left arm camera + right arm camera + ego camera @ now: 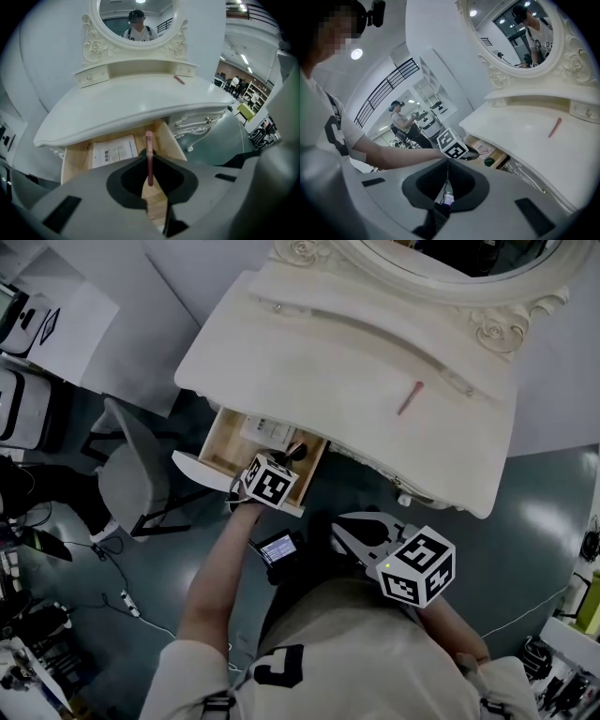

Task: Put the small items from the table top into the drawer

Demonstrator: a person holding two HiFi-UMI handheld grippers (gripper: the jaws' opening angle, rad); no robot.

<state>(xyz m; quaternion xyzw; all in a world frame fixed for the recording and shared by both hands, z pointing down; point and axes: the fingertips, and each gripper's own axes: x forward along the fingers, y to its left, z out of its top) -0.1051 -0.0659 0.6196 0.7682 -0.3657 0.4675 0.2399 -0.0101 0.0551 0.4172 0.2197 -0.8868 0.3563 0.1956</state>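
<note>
Person's shirt (pixel 375 662) nearest, then right gripper (pixel 359 532), jaws together, empty, left gripper (pixel 292 457) at its ten o'clock clamped on a pink stick (pixel 149 159) over the open drawer (pixel 223 442), another pink stick (pixel 410 397) on table top (pixel 309 352) at one o'clock.

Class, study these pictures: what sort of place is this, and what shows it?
Probably a large lab hall, not a bedroom: the white dressing table stands on a grey floor strewn with cables, and a railed upper level and shelving show behind.
</note>
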